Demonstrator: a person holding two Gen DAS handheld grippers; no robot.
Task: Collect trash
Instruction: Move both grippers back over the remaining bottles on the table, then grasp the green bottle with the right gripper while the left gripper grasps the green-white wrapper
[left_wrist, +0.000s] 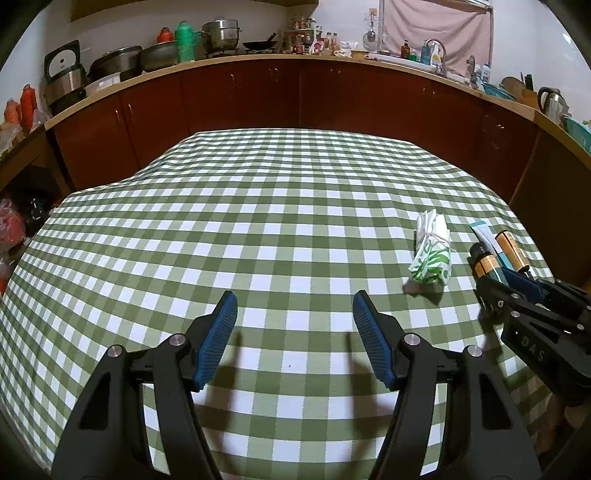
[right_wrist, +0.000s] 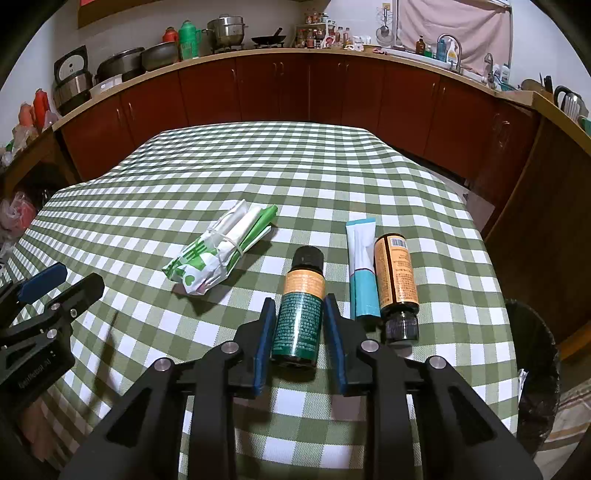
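Straddling the nearer small bottle (right_wrist: 299, 306) is your right gripper (right_wrist: 300, 328): blue pads on either side of the green-labelled lower half, black cap pointing away from you. Left pad looks to be touching the glass; right pad is sitting just off it with a thin gap showing, so you're not clamping it yet, jaws are nearly closed around it. The bottle is lying flat on the checked tablecloth (right_wrist: 332, 177).

Just right of it you're looking at a white-and-teal tube (right_wrist: 362, 266) and a second amber bottle (right_wrist: 397, 277), lying side by side and touching, that bottle's cap facing you. Left of the gripped-at bottle, apart from it, a bundle of white and green plastic bags (right_wrist: 218, 254) tied with a band is lying diagonally. A black-lined trash bin (right_wrist: 535, 369) is sitting off the table's right edge, below the cloth.

Your left gripper (left_wrist: 293, 325) is hanging released over bare cloth, fingers wide, nothing between them. From its camera the bag bundle (left_wrist: 432, 254) is lying to the right, and the right gripper (left_wrist: 495, 269) is showing at the frame edge on the bottles.
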